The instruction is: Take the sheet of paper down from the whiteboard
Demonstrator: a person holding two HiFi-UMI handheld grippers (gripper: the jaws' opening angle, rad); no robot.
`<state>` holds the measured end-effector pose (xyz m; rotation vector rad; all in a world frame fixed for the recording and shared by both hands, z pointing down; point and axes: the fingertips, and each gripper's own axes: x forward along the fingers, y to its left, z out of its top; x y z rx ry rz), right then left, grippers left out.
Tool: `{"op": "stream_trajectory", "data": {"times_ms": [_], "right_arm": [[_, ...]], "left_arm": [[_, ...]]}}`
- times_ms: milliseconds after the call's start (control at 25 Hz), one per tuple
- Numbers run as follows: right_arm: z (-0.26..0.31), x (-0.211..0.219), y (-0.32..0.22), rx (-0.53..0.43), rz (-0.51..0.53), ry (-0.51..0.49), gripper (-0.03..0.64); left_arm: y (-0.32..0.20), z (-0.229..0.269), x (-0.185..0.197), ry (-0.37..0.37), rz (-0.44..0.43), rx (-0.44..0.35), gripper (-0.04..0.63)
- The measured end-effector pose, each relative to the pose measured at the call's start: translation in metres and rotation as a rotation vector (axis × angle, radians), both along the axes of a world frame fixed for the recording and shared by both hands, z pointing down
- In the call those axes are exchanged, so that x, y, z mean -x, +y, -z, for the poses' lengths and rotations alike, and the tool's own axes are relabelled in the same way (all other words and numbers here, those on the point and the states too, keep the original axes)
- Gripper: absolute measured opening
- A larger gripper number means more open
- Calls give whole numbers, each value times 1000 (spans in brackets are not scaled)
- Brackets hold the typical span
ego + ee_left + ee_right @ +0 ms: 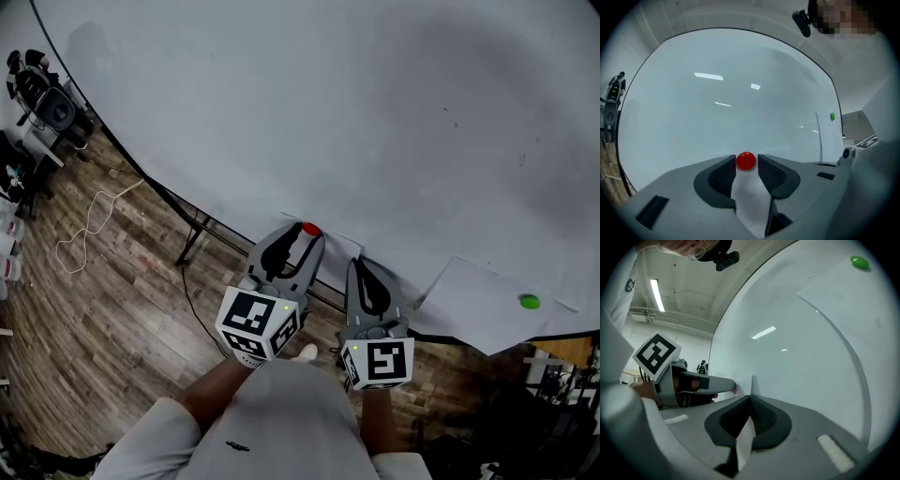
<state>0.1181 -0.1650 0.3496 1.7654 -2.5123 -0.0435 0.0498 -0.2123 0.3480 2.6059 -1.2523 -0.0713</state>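
The sheet of paper [339, 246] is hanging on the whiteboard [328, 94], its edge pinched in the closed jaws of the right tool [751, 399]. The red magnet [746, 161] pinning it is sitting between the tips of the left tool [306, 232], whose jaws are standing wide open around it and gripping nothing. The left tool likely needs to close squarely on the magnet and pull straight off, not sliding, while the right is supporting the sheet. A second sheet [487, 309] under a green magnet [530, 301] is hanging beyond the right tool.
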Motion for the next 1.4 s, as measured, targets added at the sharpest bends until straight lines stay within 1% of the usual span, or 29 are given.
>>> {"op": "stream_trajectory", "data": {"times_ms": [360, 640, 720, 800, 1120, 1400], "right_arm": [[-1, -1, -1, 1, -6, -13, 11], [-1, -1, -1, 0, -12, -16, 11], [-1, -2, -2, 1, -15, -17, 11], [-1, -3, -2, 1, -15, -12, 11], [-2, -5, -4, 1, -34, -37, 11], [-3, -8, -4, 1, -47, -31, 11]], "left_arm": [[-4, 0, -2, -4, 24, 2, 146], [-4, -1, -1, 1, 22, 3, 144], [-4, -1, -1, 5, 18, 6, 127], [-4, -1, -1, 8, 11, 8, 124], [-5, -2, -1, 1, -7, 7, 124], [0, -3, 0, -3, -18, 10, 124]]}}
